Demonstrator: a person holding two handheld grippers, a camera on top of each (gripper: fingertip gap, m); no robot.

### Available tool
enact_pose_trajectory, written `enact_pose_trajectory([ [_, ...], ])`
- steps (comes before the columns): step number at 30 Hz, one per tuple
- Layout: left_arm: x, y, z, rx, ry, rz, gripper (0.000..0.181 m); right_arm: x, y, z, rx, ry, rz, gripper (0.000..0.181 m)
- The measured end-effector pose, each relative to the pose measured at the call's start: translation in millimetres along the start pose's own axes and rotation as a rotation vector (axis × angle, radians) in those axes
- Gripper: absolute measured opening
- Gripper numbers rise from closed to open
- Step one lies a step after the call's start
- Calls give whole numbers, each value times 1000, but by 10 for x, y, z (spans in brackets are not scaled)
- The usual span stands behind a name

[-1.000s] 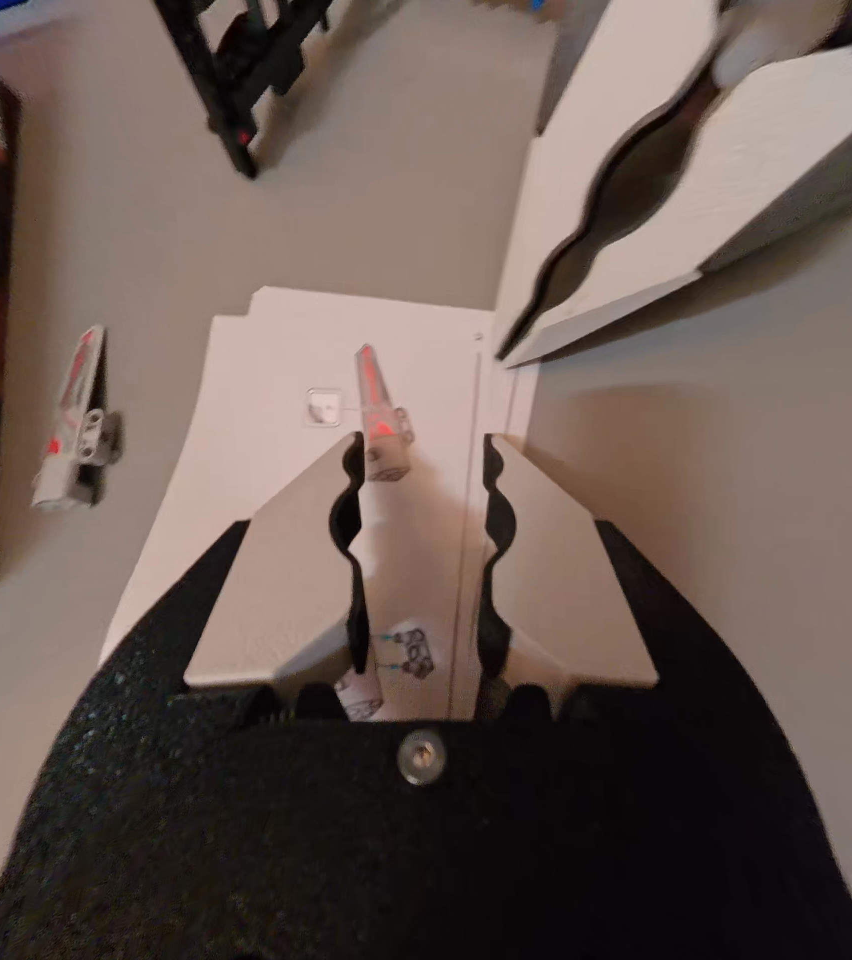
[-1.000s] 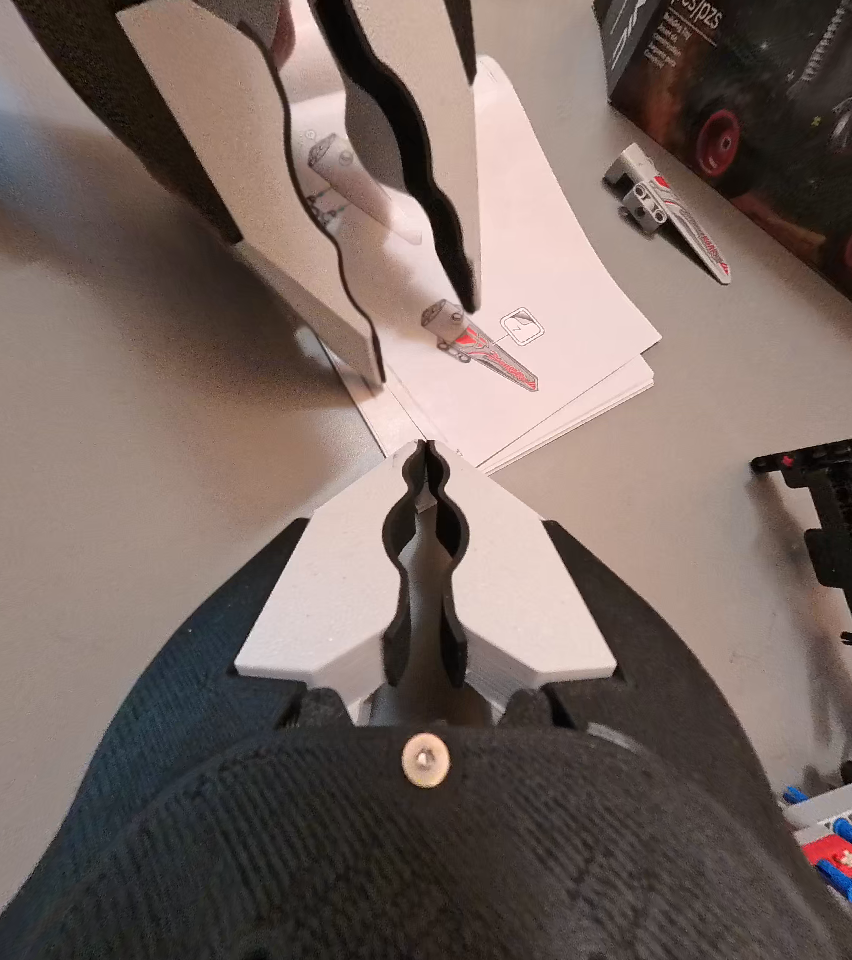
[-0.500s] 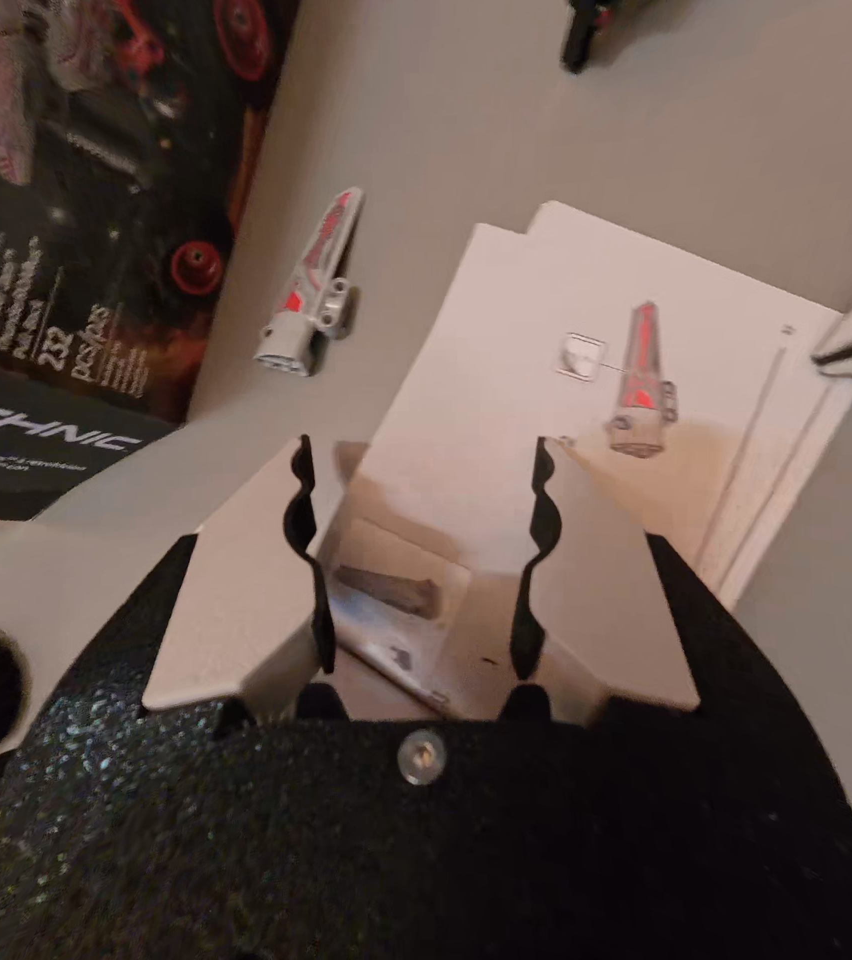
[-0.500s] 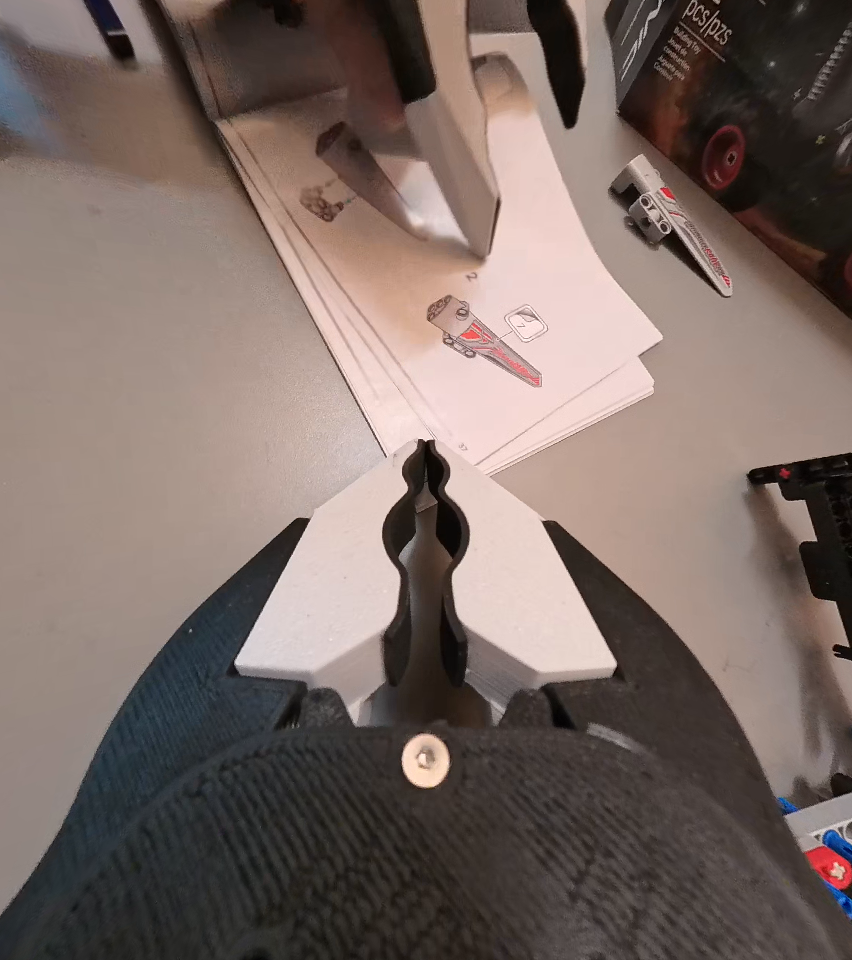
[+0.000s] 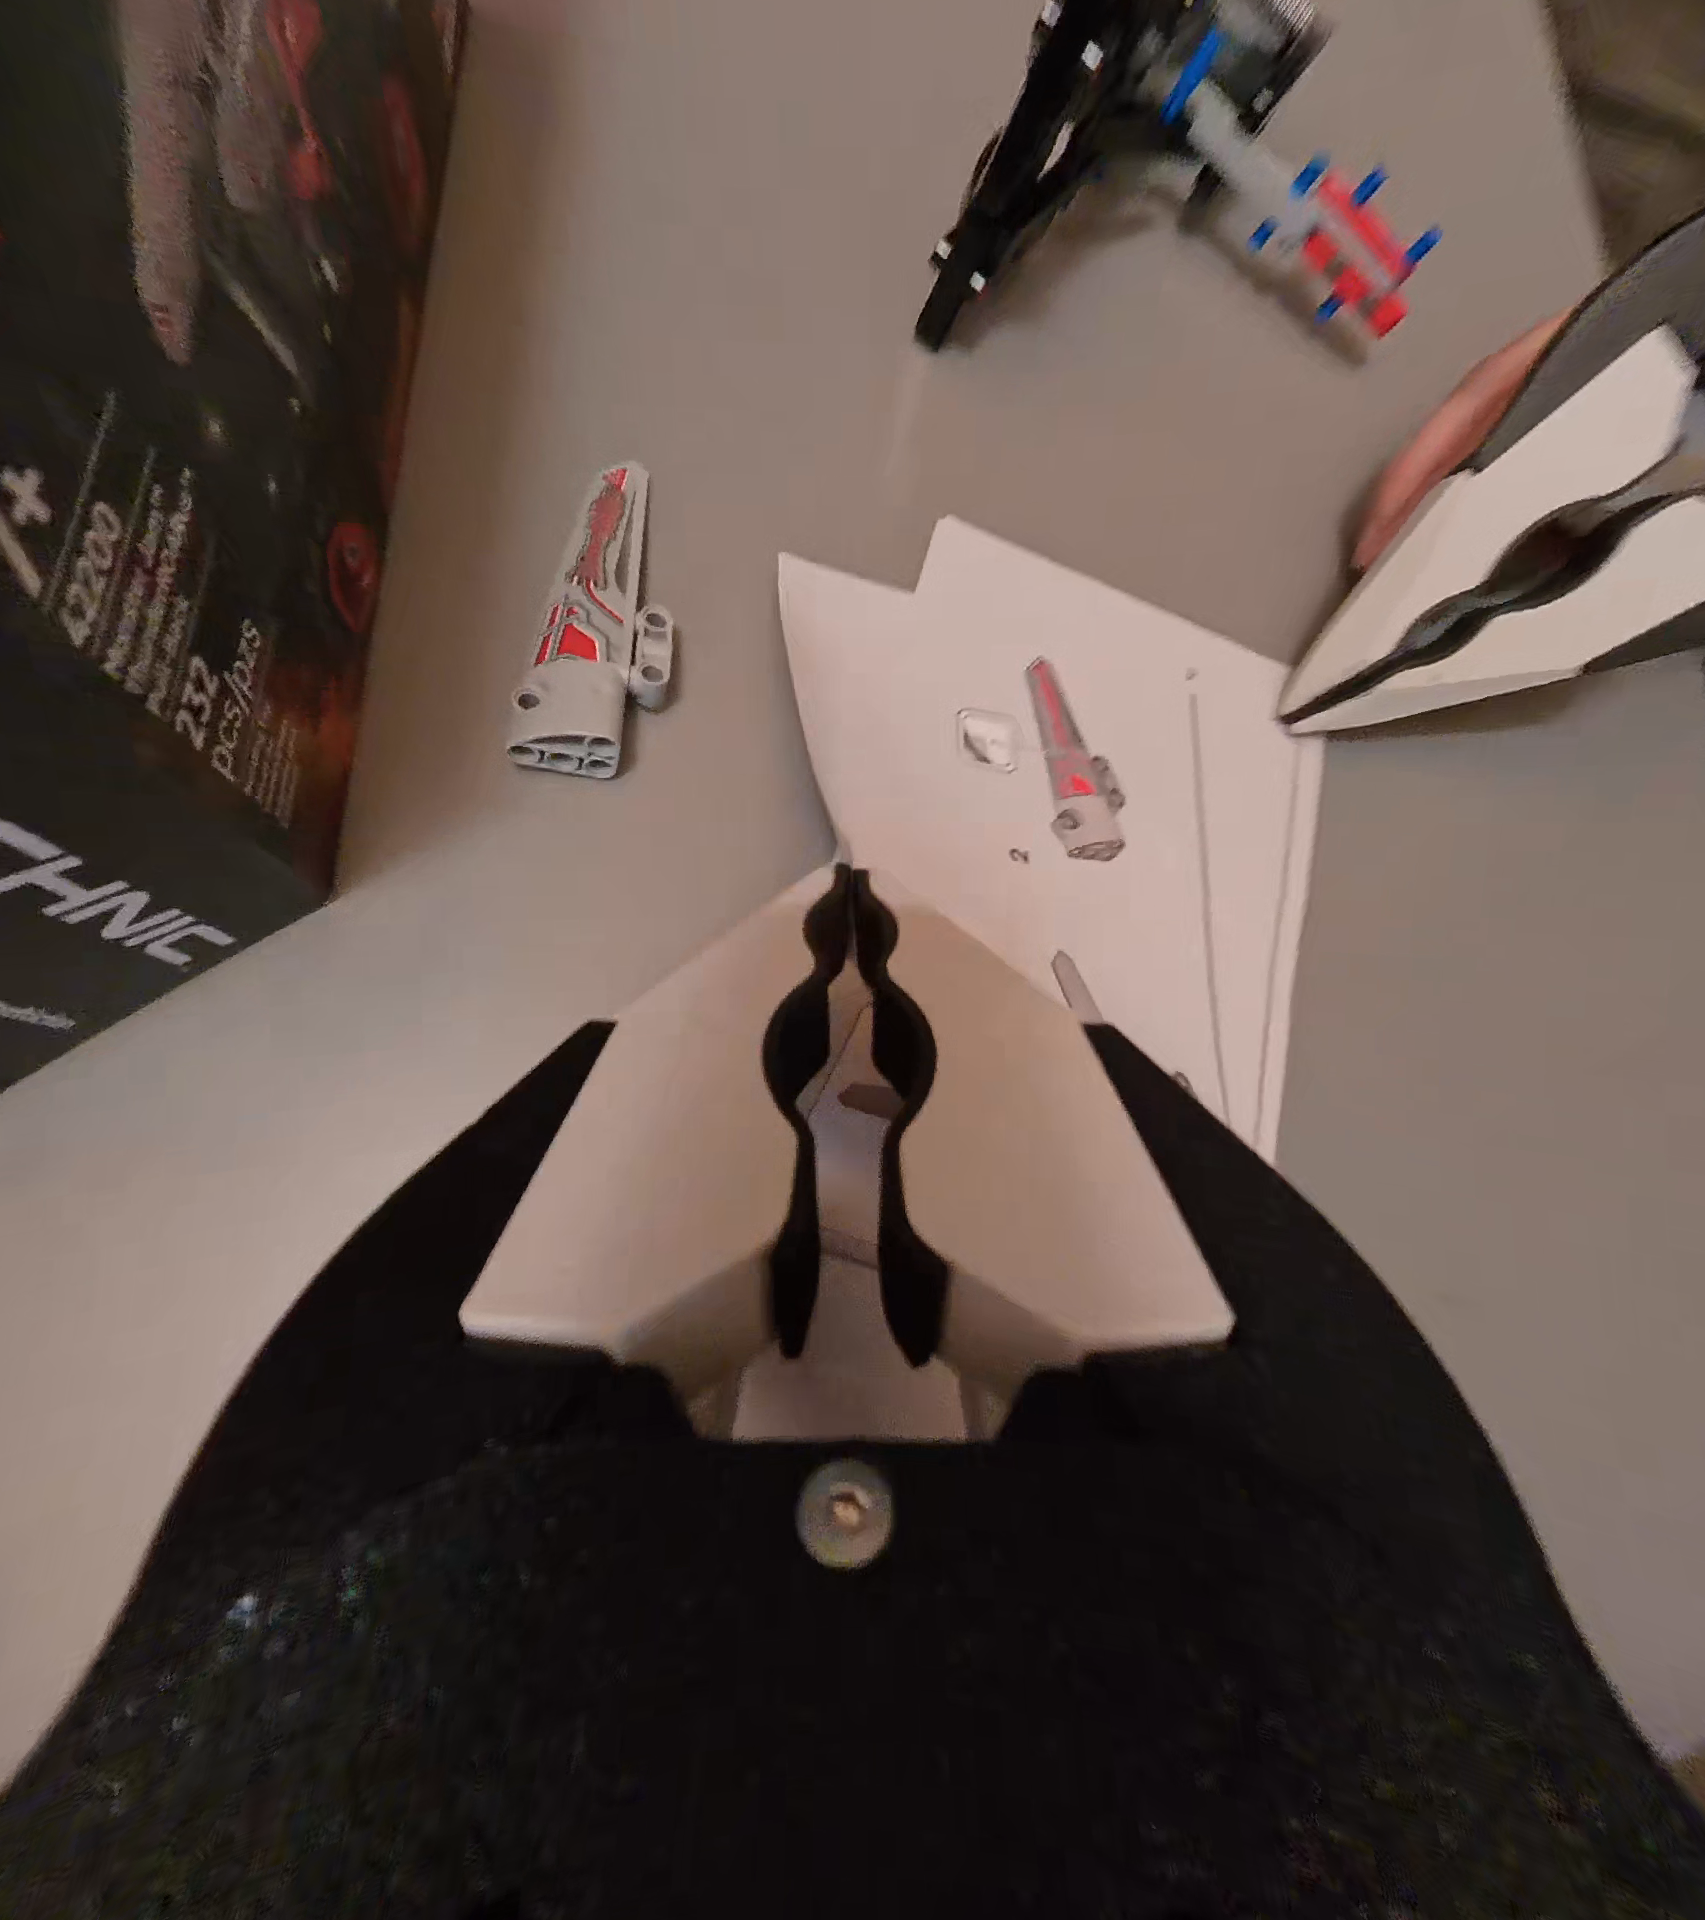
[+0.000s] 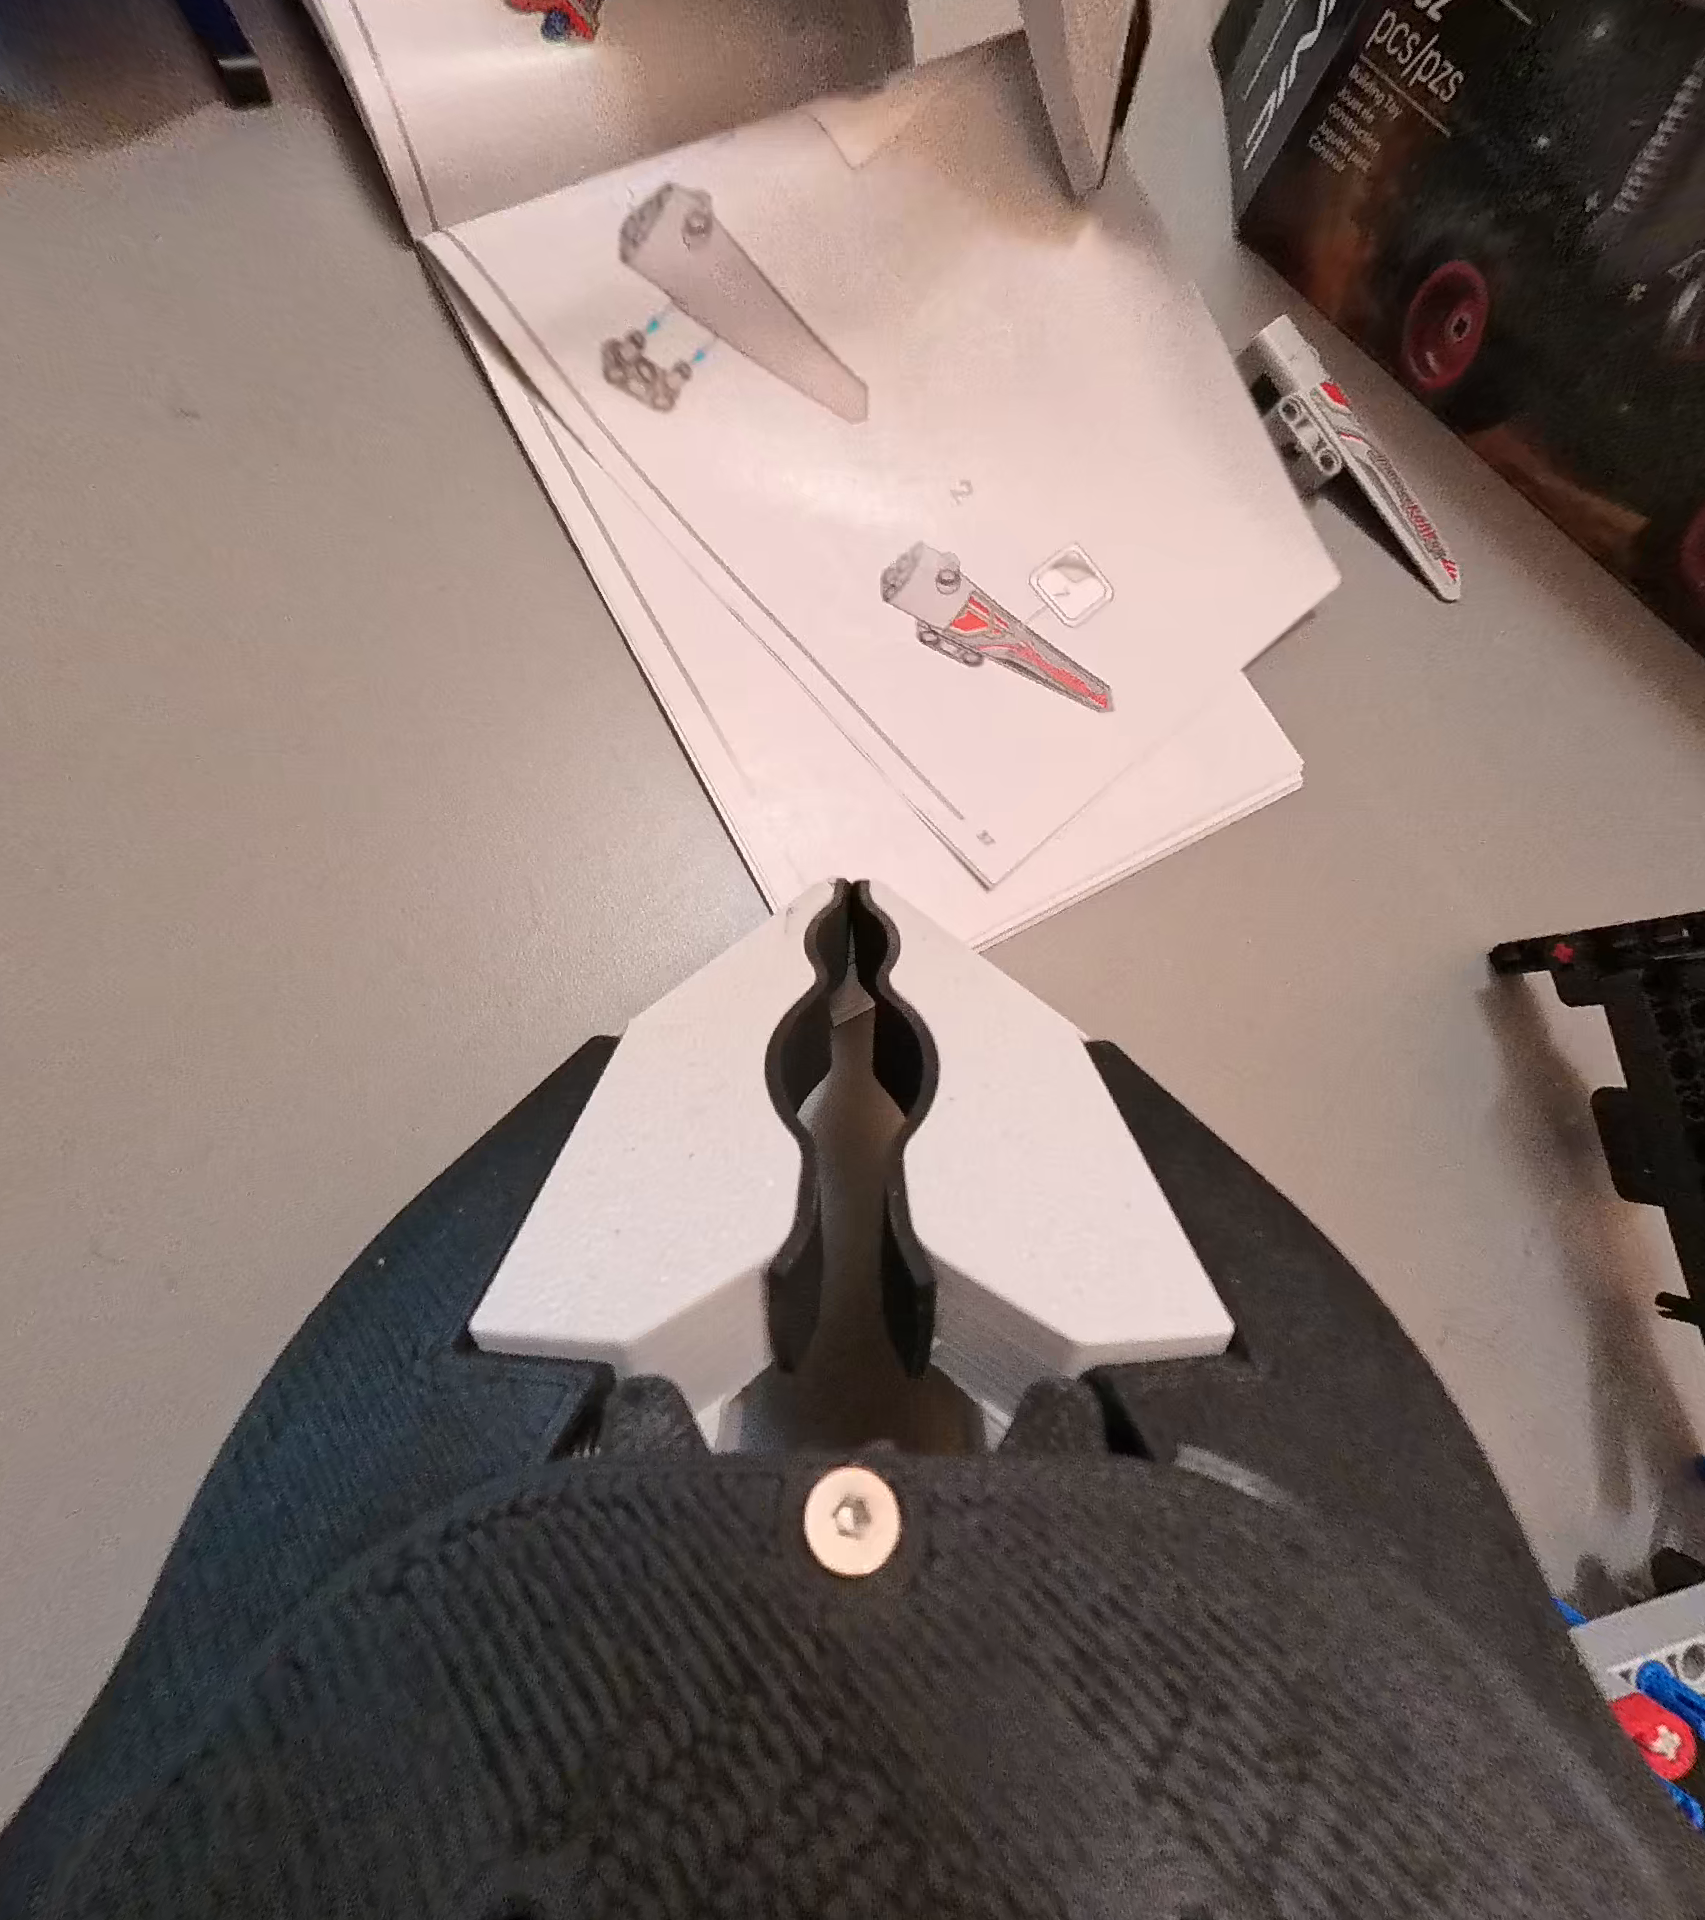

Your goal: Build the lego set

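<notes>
Risk, as judged: the left tongs (image 5: 850,878) are closed to the tips over a corner of the instruction booklet (image 5: 931,665). Whether they pinch a page or merely hover above it cannot be told. If a page is held, a careless pull may crease or tear it, or drag the booklet across the table (image 5: 1450,1143) into the loose panel.

Right tongs (image 6: 850,888): closed to the tips, empty, at the booklet's near edge (image 6: 1035,862).

Grey panel piece with red markings (image 5: 590,634): flat on the table, untouched, ahead and left of the left tongs, between the booklet and the set box (image 5: 100,520). In the right wrist view it lies well ahead and to the right (image 6: 1357,457), just beside the box (image 6: 1606,312).

Black frame assembly with blue and red pins (image 5: 1191,156): far side of the table, well apart from both tongs; at the right edge of the right wrist view (image 6: 1689,1091).
</notes>
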State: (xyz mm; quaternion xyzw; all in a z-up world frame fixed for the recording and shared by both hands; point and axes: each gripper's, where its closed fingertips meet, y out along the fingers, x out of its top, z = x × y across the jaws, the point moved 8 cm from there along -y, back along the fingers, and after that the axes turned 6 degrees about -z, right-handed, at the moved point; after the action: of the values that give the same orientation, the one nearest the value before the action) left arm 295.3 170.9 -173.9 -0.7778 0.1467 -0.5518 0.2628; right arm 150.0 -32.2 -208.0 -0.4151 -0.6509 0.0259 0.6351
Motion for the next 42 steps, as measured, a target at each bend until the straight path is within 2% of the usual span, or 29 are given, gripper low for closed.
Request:
enact_pose_trajectory([
  [1,-12,-35,1,-25,-16,-26,0,0,0,-3,3,5,0,0],
  [5,-47,-151,2,-106,-55,-163,0,26,-16,-42,35,96,2,19],
  [6,-52,-176,6,-120,-62,-192,0,80,-38,-94,29,157,-21,38],
  [9,-68,-241,14,-153,-50,-256,0,335,-153,-368,-10,333,-219,52],
  [11,-61,-286,-5,-197,-26,-302,0,432,-154,-606,3,432,-298,54],
  [13,-61,-323,-16,-242,-6,-334,0,483,-62,-789,84,473,-283,54],
  [16,-70,-351,-2,-266,28,-364,0,583,126,-858,303,494,-276,43],
  [18,-72,-365,-3,-274,48,-379,0,586,268,-865,375,538,-225,41],
  [22,-87,-397,-2,-271,71,-394,0,577,380,-821,371,534,-208,38],
  [25,-93,-452,-5,-279,94,-422,0,541,361,-896,250,546,-186,60],
  [28,-96,-495,-18,-317,118,-459,0,571,321,-902,266,598,-230,64],
  [30,-112,-484,18,-303,111,-461,0,632,296,-841,350,628,-297,57],
  [32,-129,-454,48,-283,101,-456,0,677,281,-716,486,609,-306,10],
  [33,-133,-442,54,-273,99,-457,0,681,290,-683,491,592,-294,0],
  [36,-125,-409,102,-170,70,-450,1,703,284,-670,442,557,-315,0],
  [39,-36,-446,68,-42,83,-492,24,686,314,-723,382,602,-326,0],
  [42,89,-466,-91,106,178,-502,50,697,354,-720,361,630,-356,0],
])
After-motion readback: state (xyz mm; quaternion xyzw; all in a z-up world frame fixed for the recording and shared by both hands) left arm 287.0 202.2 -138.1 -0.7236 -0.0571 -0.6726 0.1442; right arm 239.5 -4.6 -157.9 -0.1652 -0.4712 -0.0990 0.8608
